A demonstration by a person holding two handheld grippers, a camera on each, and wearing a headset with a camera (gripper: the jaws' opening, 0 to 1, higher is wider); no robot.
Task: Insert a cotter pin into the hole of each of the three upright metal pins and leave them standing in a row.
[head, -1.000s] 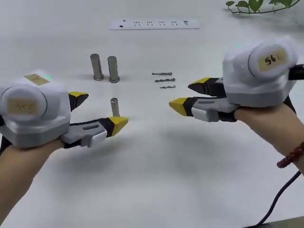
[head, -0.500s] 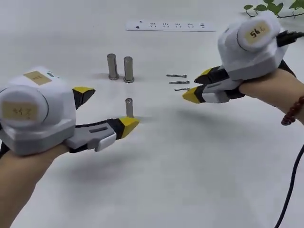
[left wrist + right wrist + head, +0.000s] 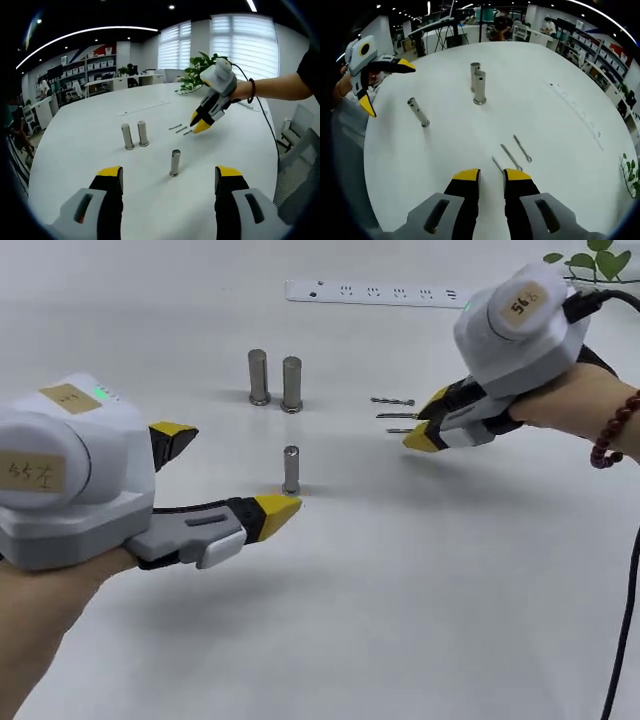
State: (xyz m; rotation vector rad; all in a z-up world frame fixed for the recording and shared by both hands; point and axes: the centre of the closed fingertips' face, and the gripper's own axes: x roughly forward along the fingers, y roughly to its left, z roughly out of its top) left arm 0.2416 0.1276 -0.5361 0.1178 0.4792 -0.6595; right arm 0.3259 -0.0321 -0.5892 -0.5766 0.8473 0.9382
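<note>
The right gripper (image 3: pixel 491 176) has its yellow-tipped jaws drawn to a narrow gap with nothing between them. Its tips are just beside the nearest of three thin wire cotter pins (image 3: pixel 511 157), which lie side by side on the white table (image 3: pixel 400 590). The left gripper (image 3: pixel 225 470) is spread wide and empty. A slim grey upright metal pin (image 3: pixel 291 469) stands just ahead, between its jaws. A pair of grey metal pins (image 3: pixel 292 384) stands upright beyond it, close together.
</note>
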